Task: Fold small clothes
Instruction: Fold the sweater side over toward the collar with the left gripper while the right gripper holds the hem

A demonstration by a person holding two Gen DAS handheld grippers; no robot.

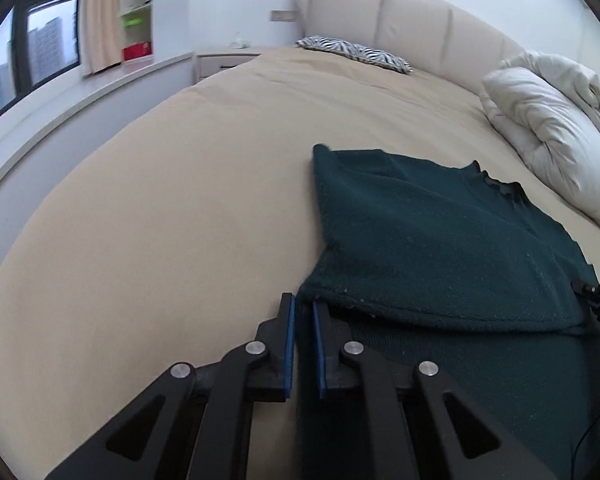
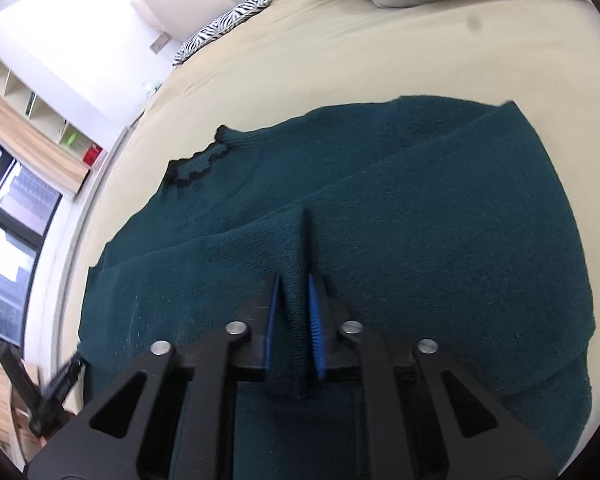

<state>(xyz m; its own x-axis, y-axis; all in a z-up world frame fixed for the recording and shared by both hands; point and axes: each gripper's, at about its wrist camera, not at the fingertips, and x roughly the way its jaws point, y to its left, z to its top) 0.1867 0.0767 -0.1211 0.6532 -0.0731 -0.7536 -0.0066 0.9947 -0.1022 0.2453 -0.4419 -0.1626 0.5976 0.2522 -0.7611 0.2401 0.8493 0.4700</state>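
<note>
Pinching one dark green sweater lower centre: right gripper clamps fold, left gripper narrow on edge; one tan bed, two pillows.

A wide bed with a smooth beige cover carries everything. A dark green knitted sweater lies flat on it, partly folded over itself. Near the padded headboard rest a zebra-striped pillow and, well apart to the right, a bunched white duvet.
</note>
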